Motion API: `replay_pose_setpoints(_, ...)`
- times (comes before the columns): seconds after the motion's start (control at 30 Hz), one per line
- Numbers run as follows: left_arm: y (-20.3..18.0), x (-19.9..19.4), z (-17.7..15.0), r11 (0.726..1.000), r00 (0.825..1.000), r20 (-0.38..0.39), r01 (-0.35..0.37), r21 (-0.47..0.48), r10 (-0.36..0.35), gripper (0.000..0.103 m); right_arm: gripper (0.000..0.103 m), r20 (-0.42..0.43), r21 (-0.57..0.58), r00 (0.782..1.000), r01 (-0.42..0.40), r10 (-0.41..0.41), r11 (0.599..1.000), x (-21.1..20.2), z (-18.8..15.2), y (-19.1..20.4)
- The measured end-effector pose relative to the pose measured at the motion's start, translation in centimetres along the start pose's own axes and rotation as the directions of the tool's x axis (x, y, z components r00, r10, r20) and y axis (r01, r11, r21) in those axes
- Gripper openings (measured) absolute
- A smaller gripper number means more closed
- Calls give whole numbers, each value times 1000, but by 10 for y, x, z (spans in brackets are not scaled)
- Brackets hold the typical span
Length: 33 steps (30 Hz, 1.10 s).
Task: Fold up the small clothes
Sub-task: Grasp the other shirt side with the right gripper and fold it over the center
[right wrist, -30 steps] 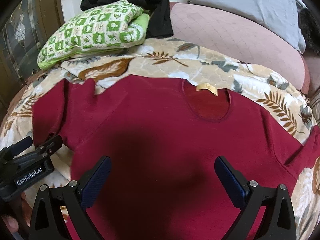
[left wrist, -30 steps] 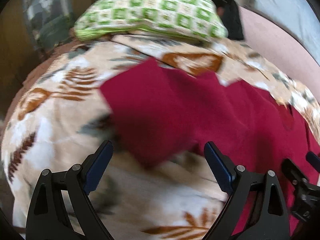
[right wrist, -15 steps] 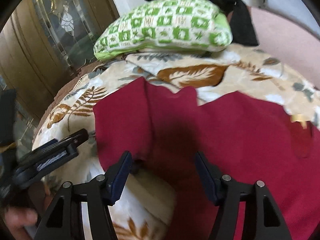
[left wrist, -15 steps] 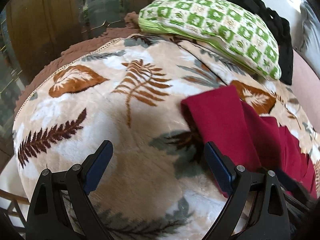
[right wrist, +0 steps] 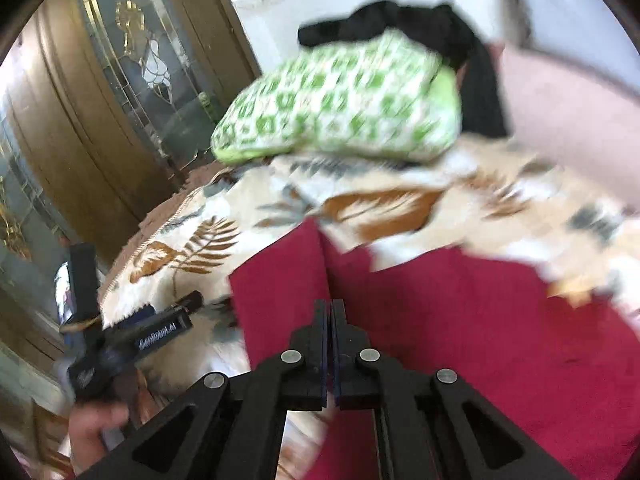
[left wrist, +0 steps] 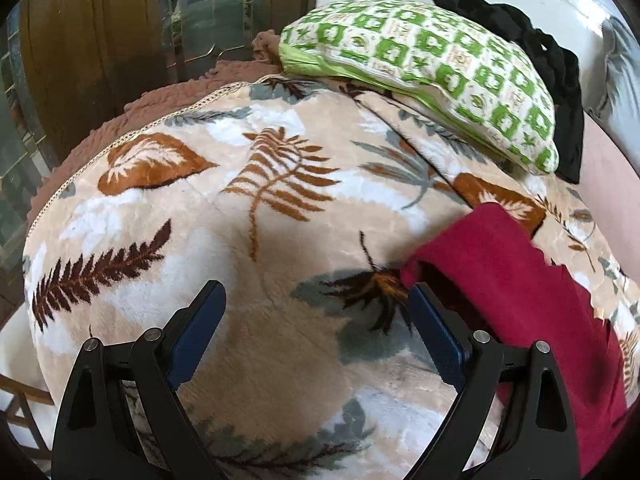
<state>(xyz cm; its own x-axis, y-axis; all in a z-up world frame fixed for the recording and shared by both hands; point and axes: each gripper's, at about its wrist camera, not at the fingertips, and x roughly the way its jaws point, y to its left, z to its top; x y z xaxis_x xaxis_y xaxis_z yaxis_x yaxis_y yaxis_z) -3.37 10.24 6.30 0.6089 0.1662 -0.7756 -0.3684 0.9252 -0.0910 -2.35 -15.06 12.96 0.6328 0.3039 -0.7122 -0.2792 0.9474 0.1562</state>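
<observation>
leaf-print blanket (left wrist: 248, 248) carries the red shirt (right wrist: 460, 312) mostly flat, sleeve (left wrist: 492, 264) pinched by the closed right gripper (right wrist: 330, 312), left gripper (left wrist: 316, 340) held wide and empty, folding barely started.

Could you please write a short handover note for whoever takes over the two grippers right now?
Right gripper: shut, apparently pinching the red shirt near its sleeve; the picture is blurred.
Left gripper: open, empty, over the leaf-print blanket, just left of the sleeve's cuff.
The shirt lies spread on the blanket, below the green pillow.
Done: sleeve grasped. No finished fold shows.
Left: fold the sleeves in, then the body.
</observation>
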Motion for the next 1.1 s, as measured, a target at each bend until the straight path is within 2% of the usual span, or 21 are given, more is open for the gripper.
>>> replay_pose_setpoints(0.1, -12, -4, -4, 999, 1000, 14, 7, 37, -7, 93, 0, 12, -34, 987, 160, -160, 987, -43, -3, -41)
replay_pose_setpoints(0.13, -17, -5, -6, 999, 1000, 19, 5, 53, -6, 93, 0, 2, -38, 966, 259, -259, 965, -51, -4, -61)
replay_pose_setpoints(0.2, -26, -7, -9, 997, 1000, 28, -3, 83, 0, 93, 0, -25, 12, 936, 351, -350, 936, -64, -11, -98)
replay_pose_setpoints(0.27, -32, -6, -11, 995, 1000, 27, -1, 99, -2, 93, 0, -46, 112, 954, 299, -296, 948, -70, -19, -126)
replay_pose_setpoints(0.33, -37, -4, -12, 994, 1000, 25, -3, 112, 0, 93, 1, -50, 187, 984, 178, -172, 966, -60, -33, -131)
replay_pose_setpoints(0.4, -39, -2, -15, 992, 1000, 24, -12, 126, 9, 93, 20, -56, 238, 997, 70, -58, 969, -32, -45, -117)
replay_pose_setpoints(0.43, -39, -1, -15, 991, 1000, 20, -13, 131, 11, 93, 47, -60, 262, 998, 30, -15, 965, -17, -50, -107)
replay_pose_setpoints(0.47, -39, -1, -14, 991, 1000, 18, -13, 131, 11, 93, 62, -60, 285, 998, -9, 27, 958, -3, -54, -98)
replay_pose_setpoints(0.5, -38, 0, -14, 992, 1000, 18, -13, 127, 11, 93, 62, -65, 313, 994, -59, 83, 948, 17, -57, -87)
replay_pose_setpoints(0.57, -34, 1, -13, 994, 1000, 16, -11, 112, 9, 93, 62, -97, 327, 988, -84, 122, 941, 46, -61, -66)
replay_pose_setpoints(0.63, -33, 2, -12, 994, 1000, 9, -6, 105, 5, 93, 62, -119, 322, 985, -77, 122, 944, 75, -61, -49)
replay_pose_setpoints(0.67, -32, 4, -12, 995, 1000, 6, -7, 103, 7, 93, 59, -136, 314, 983, -76, 124, 946, 88, -62, -43)
replay_pose_setpoints(0.7, -32, 5, -11, 995, 1000, 3, -9, 101, 9, 93, 30, -154, 314, 980, -69, 123, 947, 99, -62, -38)
replay_pose_setpoints(0.73, -31, 5, -11, 995, 1000, 1, -10, 97, 9, 93, 12, -162, 313, 979, -65, 120, 948, 101, -63, -33)
replay_pose_setpoints(0.77, -29, 5, -10, 996, 1000, 1, -6, 87, 6, 93, 6, -146, 310, 983, -62, 112, 949, 96, -59, -30)
replay_pose_setpoints(0.83, -25, 3, -8, 997, 1000, 5, 0, 71, 0, 93, 5, -55, 239, 991, -106, 122, 965, 65, -42, -22)
replay_pose_setpoints(0.9, -23, 1, -8, 998, 1000, 13, 0, 58, -1, 93, 5, 37, 136, 997, -67, 63, 988, 21, -23, -19)
replay_pose_setpoints(0.97, -23, -1, -8, 998, 1000, 15, 2, 58, -2, 93, 5, 87, 81, 996, 9, -16, 997, -18, -11, -28)
replay_pose_setpoints(1.03, -25, -2, -9, 998, 1000, 18, -2, 67, 1, 93, 5, 97, 61, 989, 108, -114, 992, -47, -6, -50)
replay_pose_setpoints(1.1, -29, -3, -11, 997, 1000, 18, 2, 76, -4, 93, 5, 73, 33, 958, 274, -276, 961, -61, -12, -77)
